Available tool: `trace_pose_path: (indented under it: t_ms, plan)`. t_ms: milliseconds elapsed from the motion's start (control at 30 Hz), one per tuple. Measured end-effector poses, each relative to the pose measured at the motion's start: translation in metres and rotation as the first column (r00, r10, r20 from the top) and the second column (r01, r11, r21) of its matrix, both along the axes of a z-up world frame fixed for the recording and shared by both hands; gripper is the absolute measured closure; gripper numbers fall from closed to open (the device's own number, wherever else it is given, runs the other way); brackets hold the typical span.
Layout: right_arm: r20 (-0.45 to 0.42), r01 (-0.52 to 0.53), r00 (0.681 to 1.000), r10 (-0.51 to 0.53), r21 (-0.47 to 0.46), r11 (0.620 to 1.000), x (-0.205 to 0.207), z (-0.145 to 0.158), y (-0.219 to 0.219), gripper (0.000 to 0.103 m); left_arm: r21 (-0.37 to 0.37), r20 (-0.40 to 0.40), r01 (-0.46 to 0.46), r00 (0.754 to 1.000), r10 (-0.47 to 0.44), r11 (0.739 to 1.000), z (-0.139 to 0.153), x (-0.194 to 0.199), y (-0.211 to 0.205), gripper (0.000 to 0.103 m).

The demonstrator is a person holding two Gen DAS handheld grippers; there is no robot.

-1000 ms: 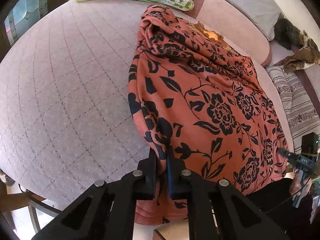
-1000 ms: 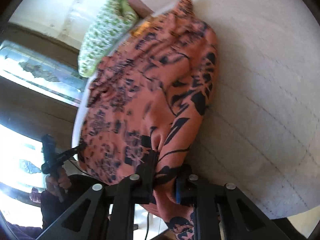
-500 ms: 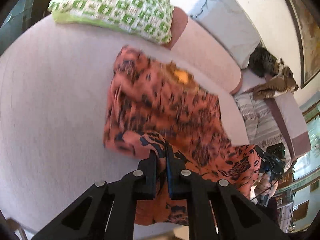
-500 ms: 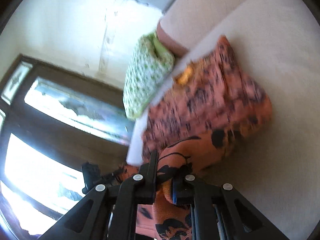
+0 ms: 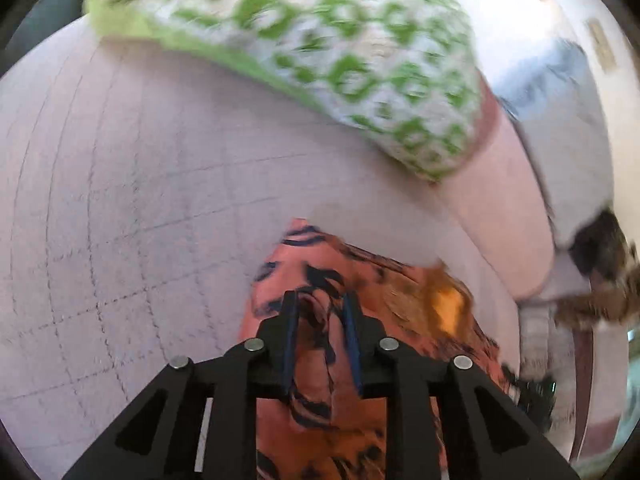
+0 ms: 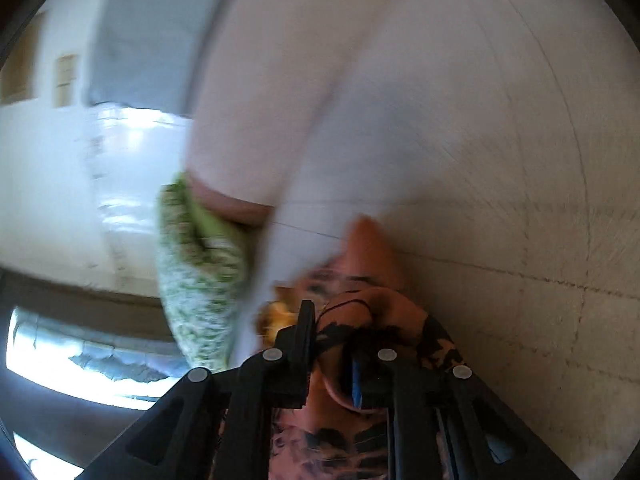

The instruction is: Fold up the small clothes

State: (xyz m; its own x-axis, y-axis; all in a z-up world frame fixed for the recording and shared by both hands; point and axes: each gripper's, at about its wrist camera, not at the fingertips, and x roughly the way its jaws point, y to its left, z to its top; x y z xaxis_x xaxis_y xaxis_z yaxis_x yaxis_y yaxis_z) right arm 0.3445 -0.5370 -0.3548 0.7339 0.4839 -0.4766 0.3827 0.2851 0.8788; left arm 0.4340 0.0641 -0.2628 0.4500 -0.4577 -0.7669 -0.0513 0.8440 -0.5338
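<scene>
Between L gripper (image 5: 318, 312) fingers: fold of orange floral garment (image 5: 360, 400), jaws opening, pads looking just off the cloth. Same at R gripper (image 6: 332, 332): jaws opening, cloth bunched in gap, contact w/ pads hard to judge thru blur. Garment lying on pale quilted cushion (image 5: 140, 200), lower part cut off by frame. Beyond: green-patterned pillow (image 5: 320, 52), smeared; backrest edges indistinct.
</scene>
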Motion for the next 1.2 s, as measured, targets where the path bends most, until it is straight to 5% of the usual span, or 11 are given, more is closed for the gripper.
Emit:
trace_pose_path:
  t_ms: [100, 267, 333, 400, 433, 667, 733, 800, 900, 1033, 1200]
  plan:
    - [0.051, 0.029, 0.998, -0.03, 0.021, 0.999, -0.005, -0.007, -0.004, 0.086, -0.052, 0.117, -0.099, 0.988, 0.105, 0.994, 0.01, -0.025, 0.019, 0.08]
    - [0.142, 0.03, 0.99, -0.004, -0.183, 0.983, -0.016, 0.05, 0.014, 0.084, 0.134, 0.313, -0.241, 0.931, 0.189, 0.961, 0.062, -0.096, 0.016, 0.054]
    - [0.152, 0.036, 0.988, 0.007, -0.278, 0.96, -0.023, 0.07, 0.031, 0.074, 0.134, 0.312, -0.189, 0.94, 0.14, 0.973, 0.069, -0.117, 0.003, 0.053]
    - [0.144, 0.029, 0.989, 0.028, -0.376, 0.926, -0.031, 0.085, 0.05, 0.025, 0.128, 0.33, -0.136, 0.94, 0.087, 0.982, 0.067, -0.142, -0.02, 0.052]
    - [0.157, 0.034, 0.987, 0.036, -0.421, 0.906, -0.039, 0.093, 0.059, 0.02, 0.149, 0.324, -0.103, 0.945, 0.049, 0.984, 0.059, -0.149, -0.036, 0.052]
    - [0.128, 0.093, 0.991, -0.039, -0.45, 0.888, -0.075, 0.091, 0.062, 0.019, 0.233, 0.152, 0.003, 0.988, -0.04, 0.973, 0.008, -0.137, -0.07, 0.052]
    - [0.104, 0.0, 0.992, 0.065, -0.529, 0.848, -0.076, 0.097, 0.078, 0.021, 0.219, 0.126, -0.004, 0.992, -0.024, 0.976, 0.006, -0.129, -0.069, 0.052]
    - [0.079, -0.117, 0.976, 0.205, -0.604, 0.789, -0.069, 0.103, 0.115, 0.04, 0.226, 0.115, -0.008, 0.993, -0.018, 0.974, 0.006, -0.123, -0.071, 0.052]
    - [-0.015, -0.3, 0.925, 0.38, -0.641, 0.706, -0.041, 0.098, 0.172, 0.066, 0.245, 0.107, -0.004, 0.994, -0.023, 0.969, 0.002, -0.119, -0.075, 0.052]
    - [-0.132, -0.413, 0.884, 0.448, -0.669, 0.618, -0.002, 0.078, 0.217, 0.066, 0.225, 0.098, 0.016, 0.994, -0.039, 0.974, 0.003, -0.118, -0.071, 0.052]
    - [-0.254, -0.412, 0.906, 0.337, -0.709, 0.573, 0.096, 0.062, 0.208, 0.065, 0.208, 0.076, 0.03, 0.996, -0.047, 0.978, 0.001, -0.111, -0.066, 0.052]
